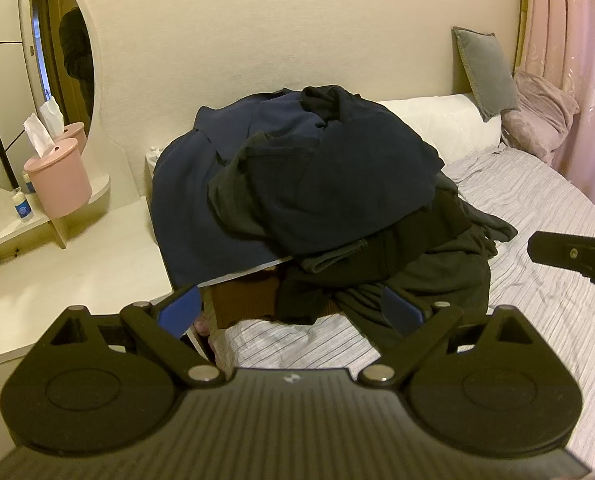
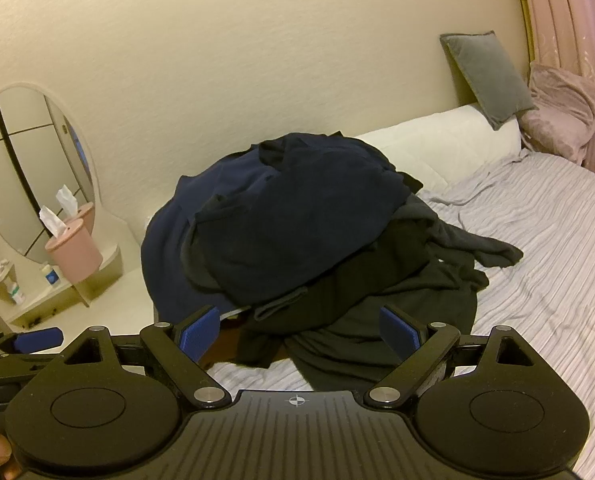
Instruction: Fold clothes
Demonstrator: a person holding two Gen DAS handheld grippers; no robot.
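**Both grippers open, pile untouched**

Left gripper (image 1: 289,312) and right gripper (image 2: 299,330) both hang wide open with nothing between their blue pads, short of the clothes pile (image 1: 317,184). That pile sits on the bed (image 1: 537,280), heaped against the wall beside the white desk (image 1: 57,272); navy pieces lie on top, black ones spread beneath, and a brown garment (image 1: 243,300) peeks out at the bottom front edge. Nothing looks folded yet, so the step in hand is probably to pull one garment free.

To do it well, I would take the topmost navy piece rather than tug from below (a low grab would likely drag the whole heap over). Pinch a single layer at an edge or hem, lift it clear, then lay it on the open striped sheet to the right, where there is room to spread it flat.
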